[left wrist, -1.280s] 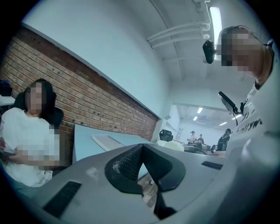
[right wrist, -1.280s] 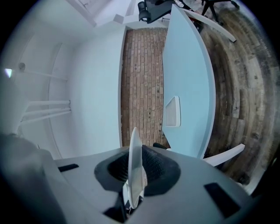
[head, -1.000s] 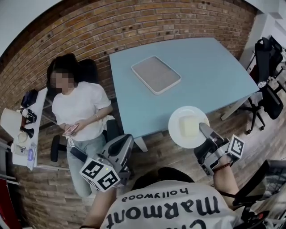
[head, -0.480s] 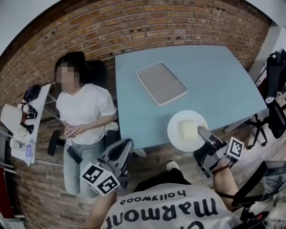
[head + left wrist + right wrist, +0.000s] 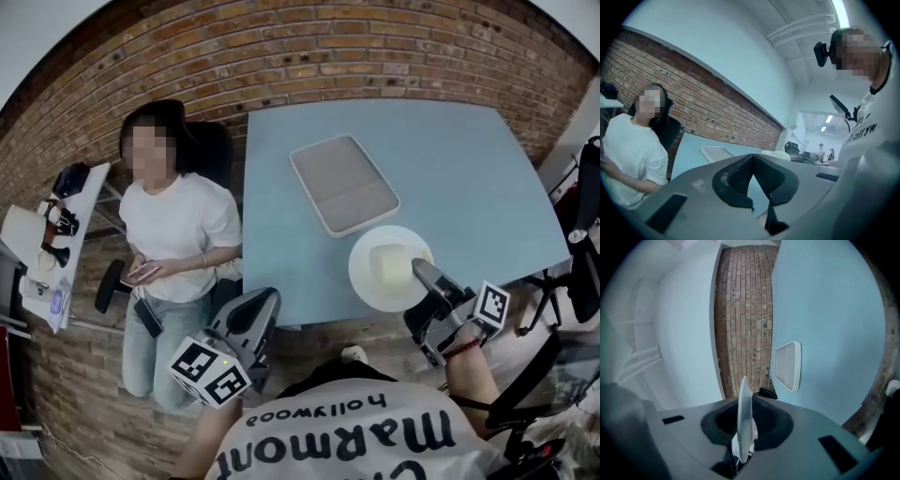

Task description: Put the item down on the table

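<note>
A white round plate [image 5: 389, 268] carrying a pale yellow block [image 5: 393, 265] hangs over the near edge of the light blue table [image 5: 450, 169]. My right gripper [image 5: 424, 275] is shut on the plate's near rim. In the right gripper view the plate [image 5: 745, 413] shows edge-on, pinched between the jaws. My left gripper [image 5: 253, 314] sits low at the left, off the table, its jaws closed together with nothing between them. In the left gripper view the left gripper [image 5: 752, 161] points toward the table and the brick wall.
A grey rectangular tray [image 5: 343, 184] with a white rim lies mid-table, just beyond the plate. A seated person [image 5: 178, 234] in a white shirt is left of the table. A brick wall [image 5: 309, 56] runs behind. Office chairs [image 5: 586, 272] stand at the right.
The plate, held in my right gripper, has come forward from beyond the table's edge to over its near edge. The left gripper has kept its place.
</note>
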A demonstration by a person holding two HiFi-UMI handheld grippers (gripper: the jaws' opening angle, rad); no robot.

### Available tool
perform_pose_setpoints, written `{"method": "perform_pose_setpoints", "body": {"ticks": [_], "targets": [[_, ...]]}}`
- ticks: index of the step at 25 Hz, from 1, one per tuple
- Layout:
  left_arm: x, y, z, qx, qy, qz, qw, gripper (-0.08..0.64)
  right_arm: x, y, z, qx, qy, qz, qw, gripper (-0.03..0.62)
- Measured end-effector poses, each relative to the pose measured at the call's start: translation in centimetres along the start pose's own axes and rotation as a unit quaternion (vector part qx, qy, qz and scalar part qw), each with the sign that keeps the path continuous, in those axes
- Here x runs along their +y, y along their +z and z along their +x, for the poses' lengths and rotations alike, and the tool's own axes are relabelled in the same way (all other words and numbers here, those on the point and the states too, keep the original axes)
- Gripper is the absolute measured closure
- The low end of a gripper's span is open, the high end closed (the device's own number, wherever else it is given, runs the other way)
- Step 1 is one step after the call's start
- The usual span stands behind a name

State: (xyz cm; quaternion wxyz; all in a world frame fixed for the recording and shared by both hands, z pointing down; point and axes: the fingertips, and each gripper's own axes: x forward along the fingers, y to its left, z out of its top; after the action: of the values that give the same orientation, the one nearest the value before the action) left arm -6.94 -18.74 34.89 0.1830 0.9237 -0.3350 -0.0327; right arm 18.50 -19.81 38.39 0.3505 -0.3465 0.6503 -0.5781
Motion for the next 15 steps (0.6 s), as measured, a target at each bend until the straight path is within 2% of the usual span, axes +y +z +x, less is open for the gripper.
{"method": "perform_pose_setpoints", "body": {"ticks": [6,15], "targets": [[-0.2,0.1,2.1,0.005,0.018,-0.002,0.9998,0.554,-1.2,3.0,1.8,0.024,-0.010,0.000,1.000,0.552],[0.6,0.0,4.3,0.009,0.051,-0.009,0.9986,0.554,-3.6,5.4,4.0,0.062,-0.034,-0.006,0.997,0.552]]}}
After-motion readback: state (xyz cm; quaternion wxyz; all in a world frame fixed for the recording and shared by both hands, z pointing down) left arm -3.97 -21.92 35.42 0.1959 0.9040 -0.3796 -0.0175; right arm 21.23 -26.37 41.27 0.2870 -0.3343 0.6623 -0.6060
